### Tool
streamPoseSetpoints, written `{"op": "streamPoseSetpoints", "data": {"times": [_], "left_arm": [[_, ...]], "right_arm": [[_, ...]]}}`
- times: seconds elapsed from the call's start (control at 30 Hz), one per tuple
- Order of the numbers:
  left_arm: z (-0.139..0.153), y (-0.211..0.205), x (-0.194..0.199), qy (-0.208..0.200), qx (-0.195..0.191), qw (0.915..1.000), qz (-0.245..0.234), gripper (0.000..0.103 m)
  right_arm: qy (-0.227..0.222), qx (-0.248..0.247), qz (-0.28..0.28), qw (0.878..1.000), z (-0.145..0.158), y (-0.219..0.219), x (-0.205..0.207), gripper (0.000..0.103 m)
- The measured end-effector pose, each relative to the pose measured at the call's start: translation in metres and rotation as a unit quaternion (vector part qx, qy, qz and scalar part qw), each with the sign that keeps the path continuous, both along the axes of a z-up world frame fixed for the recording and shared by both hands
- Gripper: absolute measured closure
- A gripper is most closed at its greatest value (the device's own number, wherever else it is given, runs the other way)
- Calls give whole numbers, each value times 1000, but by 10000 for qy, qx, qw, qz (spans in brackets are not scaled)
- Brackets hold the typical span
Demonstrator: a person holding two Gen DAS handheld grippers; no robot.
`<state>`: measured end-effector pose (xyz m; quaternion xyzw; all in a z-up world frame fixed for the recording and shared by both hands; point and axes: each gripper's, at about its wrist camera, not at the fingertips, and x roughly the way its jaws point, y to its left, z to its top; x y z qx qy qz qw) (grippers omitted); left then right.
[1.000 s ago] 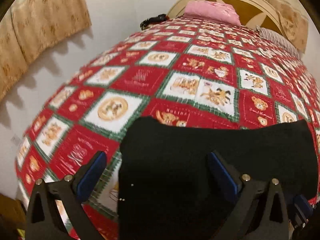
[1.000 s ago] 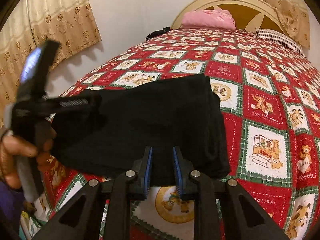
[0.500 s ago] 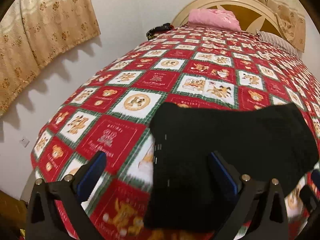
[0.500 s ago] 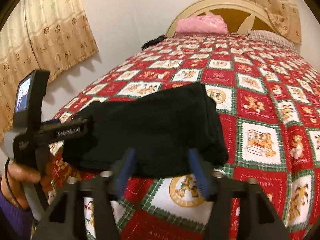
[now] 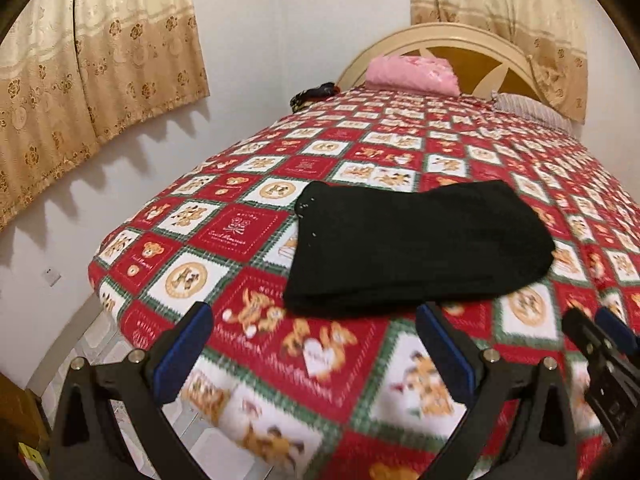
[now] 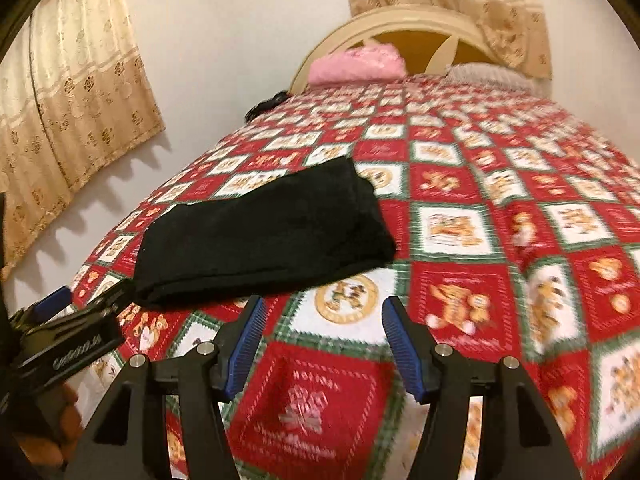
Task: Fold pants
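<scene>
Left wrist view: bed covered by a quilt point(image 5: 256, 236) in red, white and green squares with teddy bears and script too blurred to read; white wall, beige flowered curtains point(image 5: 100, 76) at left and behind the cream arched headboard point(image 5: 448, 34). Pink pillow point(image 5: 412, 72) and striped pillow point(image 5: 528, 110) at the head; a small dark object point(image 5: 314, 94) at the far left edge. Black pants point(image 5: 416, 248), folded into a flat rectangle, lie on the quilt ahead of the left gripper point(image 5: 316, 348), apart from it; jaws wide, holding nothing. Wall socket point(image 5: 52, 276) low at left. Right wrist view: same quilt point(image 6: 500, 240), headboard point(image 6: 404, 28), pink pillow point(image 6: 356, 64), curtains point(image 6: 80, 92). Pants point(image 6: 264, 236) lie ahead and to the left of the right gripper point(image 6: 324, 340); jaws wide, empty, over bare quilt. The left gripper point(image 6: 68, 332) shows at the left edge near the pants' near corner, its white lettering unreadable, a hand point(image 6: 48, 436) below it.
</scene>
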<state>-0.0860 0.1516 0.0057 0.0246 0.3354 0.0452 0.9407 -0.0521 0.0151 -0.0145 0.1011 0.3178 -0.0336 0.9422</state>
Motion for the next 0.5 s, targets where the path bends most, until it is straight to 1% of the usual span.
{"op": "streamPoseSetpoints", "data": {"times": [0.17,0.27,0.4,0.5], "left_arm": [[10,-3,-22,-292,157,9994,-46,0],[19,-1,-26,-434,136,9990,-44,0],[26,-1,-32,-526,75,9986,-35,0],[29,-2,-37,-565,79,9984,-31,0]], "right_arm": [[-376,-33,-72,9993,18,0,-22,41],[-686,-156,-99,9975,34,3,-34,41],[-964,-255,-92,9950,48,6,-44,33],[-1021,-261,-57,9944,53,7,-46,33]]}}
